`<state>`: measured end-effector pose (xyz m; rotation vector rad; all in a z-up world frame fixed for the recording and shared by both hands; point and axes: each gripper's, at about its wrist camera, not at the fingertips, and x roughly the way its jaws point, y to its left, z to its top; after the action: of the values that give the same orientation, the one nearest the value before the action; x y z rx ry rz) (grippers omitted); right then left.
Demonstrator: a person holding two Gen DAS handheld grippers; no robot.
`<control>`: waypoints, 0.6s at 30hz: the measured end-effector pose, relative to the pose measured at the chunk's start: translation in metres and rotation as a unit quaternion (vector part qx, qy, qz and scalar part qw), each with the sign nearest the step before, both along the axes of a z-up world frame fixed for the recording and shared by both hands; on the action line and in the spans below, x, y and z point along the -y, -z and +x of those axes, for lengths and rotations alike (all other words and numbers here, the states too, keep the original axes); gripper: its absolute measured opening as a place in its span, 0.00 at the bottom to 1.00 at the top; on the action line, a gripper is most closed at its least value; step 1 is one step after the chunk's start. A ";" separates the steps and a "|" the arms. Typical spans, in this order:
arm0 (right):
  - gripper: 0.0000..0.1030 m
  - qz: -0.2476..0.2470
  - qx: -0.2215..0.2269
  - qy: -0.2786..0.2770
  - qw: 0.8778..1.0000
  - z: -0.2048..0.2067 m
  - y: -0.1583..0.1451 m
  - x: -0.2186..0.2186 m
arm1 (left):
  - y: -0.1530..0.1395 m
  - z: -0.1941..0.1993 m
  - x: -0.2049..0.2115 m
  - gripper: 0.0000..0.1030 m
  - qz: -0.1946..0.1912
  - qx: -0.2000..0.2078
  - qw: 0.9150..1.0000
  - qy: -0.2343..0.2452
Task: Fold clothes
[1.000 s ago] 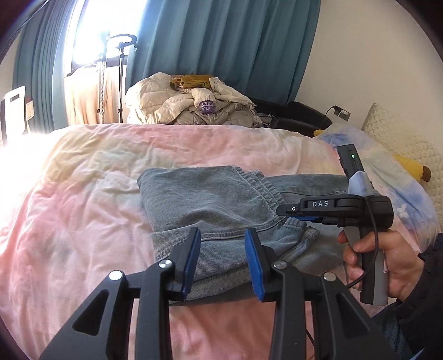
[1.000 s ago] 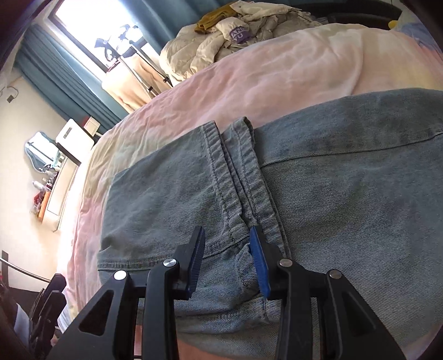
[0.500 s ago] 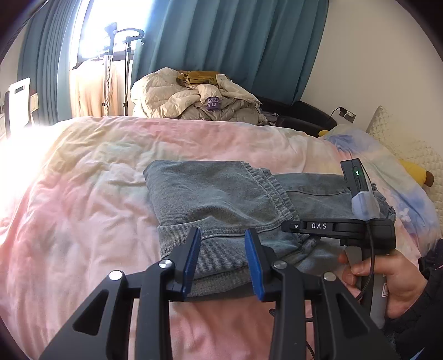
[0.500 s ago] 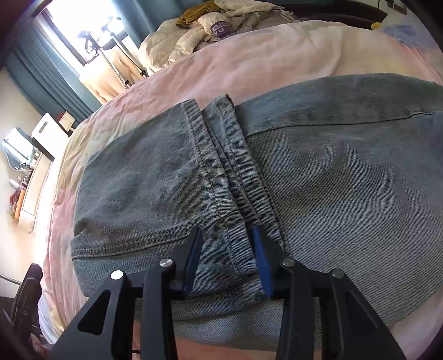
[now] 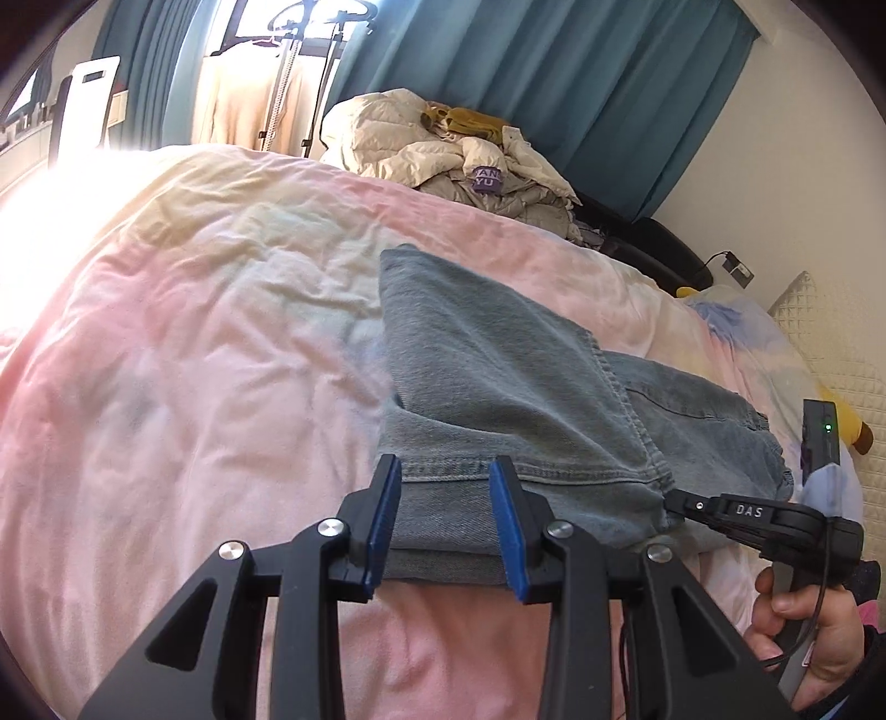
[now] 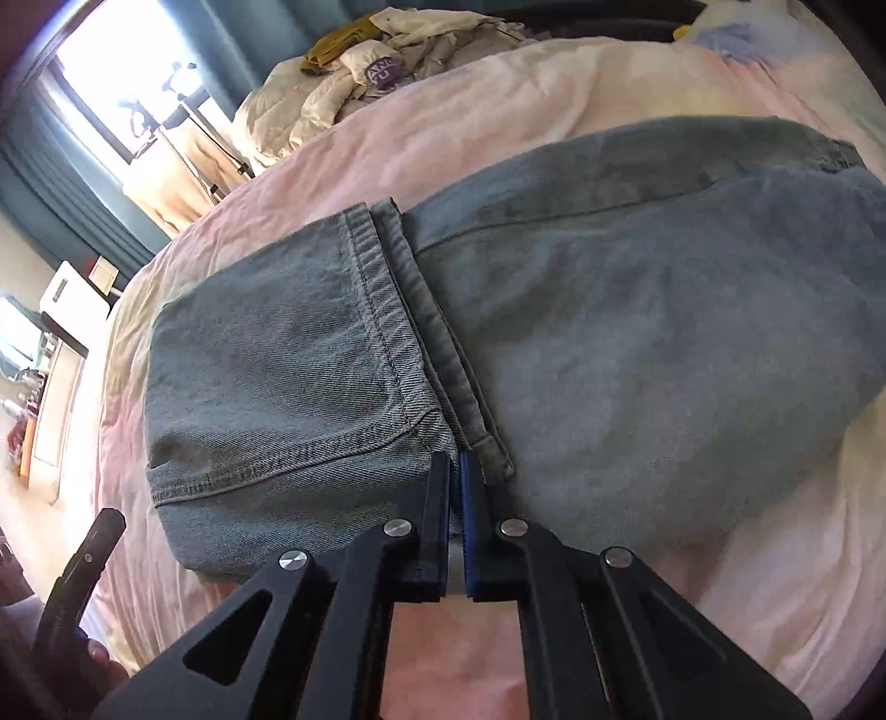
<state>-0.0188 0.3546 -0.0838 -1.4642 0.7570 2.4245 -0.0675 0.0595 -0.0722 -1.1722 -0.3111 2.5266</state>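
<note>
- While the left gripper [image 5: 443, 515] stays wide at the near edge of the jeans [image 5: 498, 387], it grips nothing.
- Jeans lie doubled over on the pink bed [image 5: 194, 360].
- Right gripper [image 6: 455, 498], wide half a second ago, is now pinched on the hem corner, likely ready for another fold.

Strong daylight pours from the window [image 5: 288, 27] at the upper left of both frames, blowing the left edge of the pink crumpled bedspread [image 5: 166, 360] out to white glare. The faded blue denim jeans [image 6: 609, 332] are evenly lit and slightly motion-blurred. Fisheye distortion curves every edge, with dark vignetted corners.
</note>
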 end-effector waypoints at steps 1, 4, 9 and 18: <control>0.04 -0.009 -0.008 0.005 1.000 0.002 -0.002 -0.002 | 0.003 0.000 0.001 0.33 -0.003 0.004 1.000 -0.003; 0.14 -0.025 -0.036 0.025 0.999 0.007 -0.011 -0.009 | 0.010 -0.002 0.002 0.33 0.001 0.023 1.000 0.000; 0.40 -0.030 -0.070 0.028 0.997 -0.010 -0.021 -0.021 | 0.011 -0.003 0.000 0.33 -0.006 0.027 1.000 -0.002; 0.53 -0.031 0.003 -0.079 0.996 -0.088 0.020 -0.014 | 0.011 -0.010 0.000 0.33 0.009 0.036 0.999 -0.001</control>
<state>-0.1070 0.3688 -0.1039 -1.6118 0.7491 2.5300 -0.0775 0.0596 -0.0832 -1.2575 -0.3512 2.4822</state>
